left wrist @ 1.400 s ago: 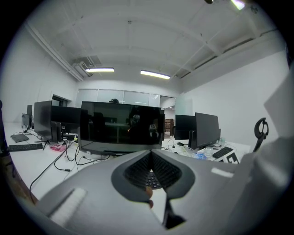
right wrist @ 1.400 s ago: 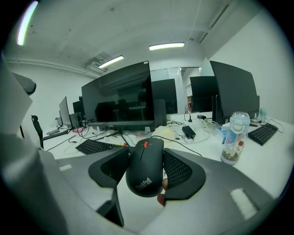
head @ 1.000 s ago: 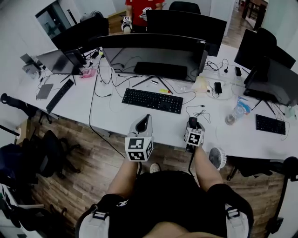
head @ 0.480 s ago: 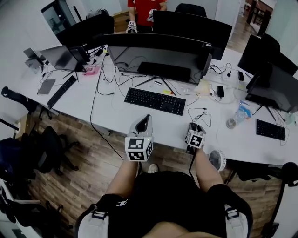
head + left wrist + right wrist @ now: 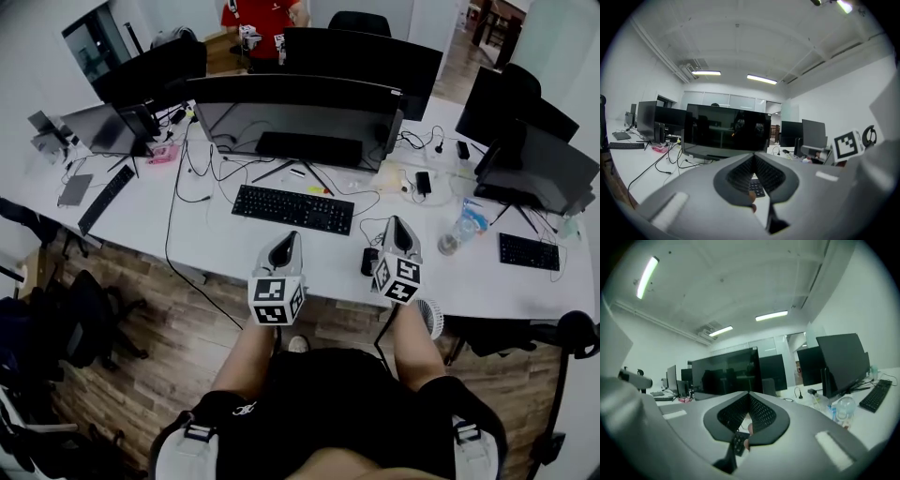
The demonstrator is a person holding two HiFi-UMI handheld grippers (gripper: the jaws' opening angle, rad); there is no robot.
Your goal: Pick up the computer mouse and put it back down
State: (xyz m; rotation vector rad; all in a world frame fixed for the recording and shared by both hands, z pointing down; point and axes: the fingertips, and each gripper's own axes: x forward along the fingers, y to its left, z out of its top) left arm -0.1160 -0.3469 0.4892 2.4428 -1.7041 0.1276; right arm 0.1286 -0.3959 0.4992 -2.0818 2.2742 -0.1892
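Note:
The black computer mouse (image 5: 369,261) lies on the white desk (image 5: 234,246) near its front edge, its cable running back toward the keyboard (image 5: 292,208). My right gripper (image 5: 397,222) hangs just right of the mouse and clear of it, jaws shut with nothing between them. In the right gripper view the right gripper (image 5: 749,393) points out over the desk and its pads meet. My left gripper (image 5: 292,236) hovers over the desk edge left of the mouse, shut and empty. The left gripper (image 5: 753,155) faces the big monitor (image 5: 724,133).
A wide dark monitor (image 5: 295,103) stands behind the keyboard, with loose cables around it. A water bottle (image 5: 462,228) is at the right, a small white fan (image 5: 432,317) by the desk edge. More monitors and a second keyboard (image 5: 530,251) lie right. A person in red (image 5: 258,14) stands beyond.
My right gripper has come up off the mouse and its jaws have closed empty; the mouse now lies uncovered on the desk to its left. The left gripper has barely moved.

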